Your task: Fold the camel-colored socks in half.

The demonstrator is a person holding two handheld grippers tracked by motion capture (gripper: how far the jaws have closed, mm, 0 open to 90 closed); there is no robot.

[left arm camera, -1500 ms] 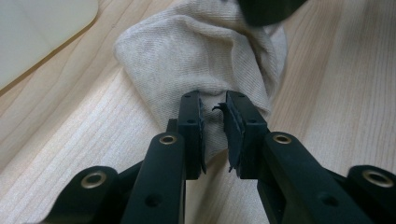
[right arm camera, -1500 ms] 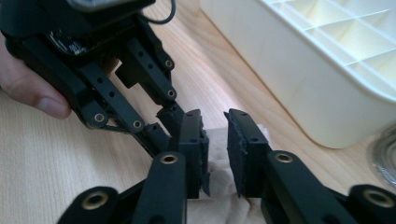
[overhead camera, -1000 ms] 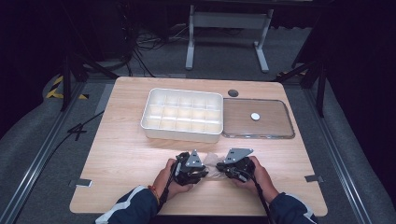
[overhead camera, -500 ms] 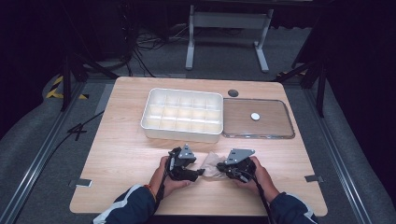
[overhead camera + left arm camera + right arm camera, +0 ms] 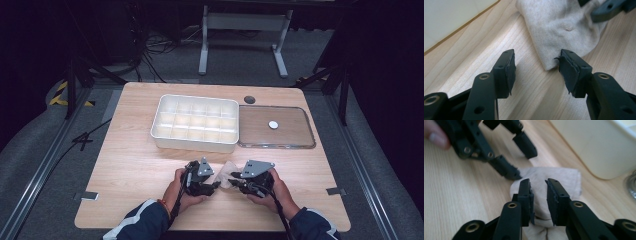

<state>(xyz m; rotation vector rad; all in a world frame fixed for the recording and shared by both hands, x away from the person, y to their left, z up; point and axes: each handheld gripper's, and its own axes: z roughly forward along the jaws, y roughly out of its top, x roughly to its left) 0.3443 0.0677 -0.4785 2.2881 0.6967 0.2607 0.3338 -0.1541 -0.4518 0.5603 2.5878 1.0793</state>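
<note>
A soft, light, limp beige cloth (image 5: 559, 30) is lying at twelve o'clock of both grippers. The left gripper (image 5: 536, 67) is standing released, having just been closing slightly, one pad beside the cloth's edge. The right gripper (image 5: 538, 192) is opening, cloth loose between its jaws; a folded edge likely offers the best hold.

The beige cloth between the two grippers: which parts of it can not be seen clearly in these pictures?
- High view: the cloth is small and pale; both grippers cover its sides.
- Left gripper view: the picture's top edge cuts its far end.
- Right gripper view: the right gripper hides its middle; whether the pads press it is unclear.
</note>
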